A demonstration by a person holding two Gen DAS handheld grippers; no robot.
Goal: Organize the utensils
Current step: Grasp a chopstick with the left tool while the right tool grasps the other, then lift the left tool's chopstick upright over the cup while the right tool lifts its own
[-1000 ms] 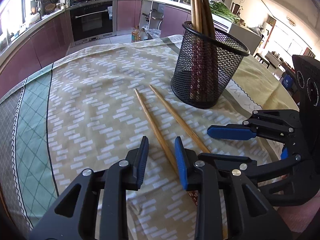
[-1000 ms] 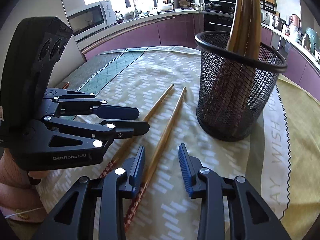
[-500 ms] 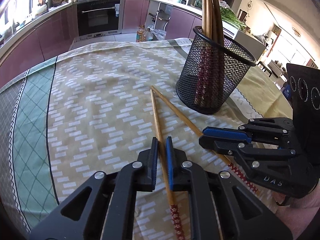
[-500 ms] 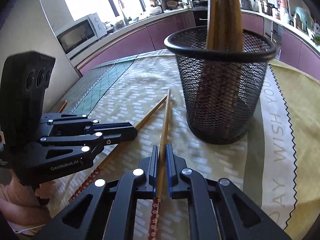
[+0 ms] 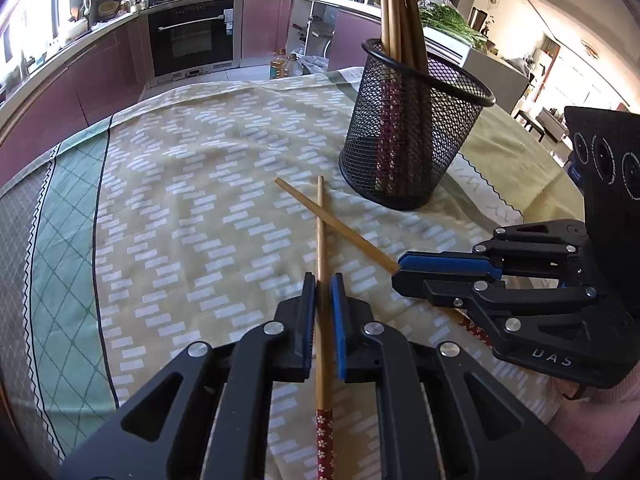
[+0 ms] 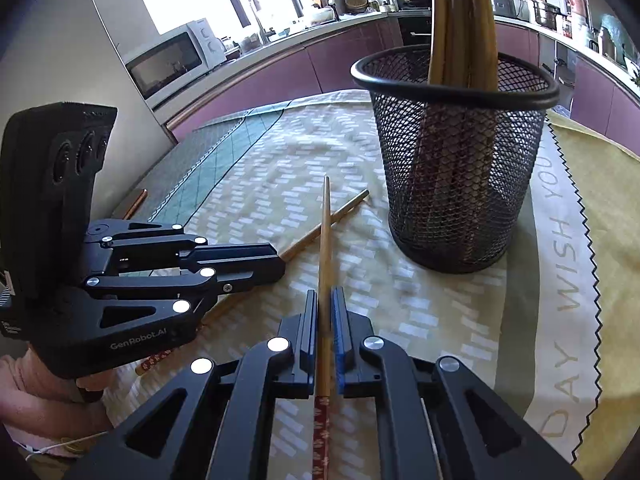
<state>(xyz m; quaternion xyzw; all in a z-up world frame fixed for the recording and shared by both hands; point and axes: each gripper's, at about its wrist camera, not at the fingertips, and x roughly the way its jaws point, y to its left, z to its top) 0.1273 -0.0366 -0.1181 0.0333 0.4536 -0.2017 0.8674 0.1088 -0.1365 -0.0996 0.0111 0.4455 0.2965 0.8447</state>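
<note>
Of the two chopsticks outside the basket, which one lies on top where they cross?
The chopstick in the right claw: its shaft passes over the other chopstick, held by the left claw.

- chopsticks (image 5: 321, 240): tan bamboo, dark red ends with small white flowers
- cup (image 5: 412, 136): black wire mesh; sticks inside tan on top, red patterned lower down
- cloth (image 5: 180, 208): beige-yellow with short white dashes; green diamond-grid band, black line, zigzag edging; pale strip with grey lettering
- left gripper (image 5: 323, 300): black, one blue pad
- right gripper (image 6: 326, 312): black, blue pad, silver rivets
- cabinets (image 5: 100, 80): purple-mauve
- oven (image 5: 191, 36): black
- microwave (image 6: 172, 58): white
</note>
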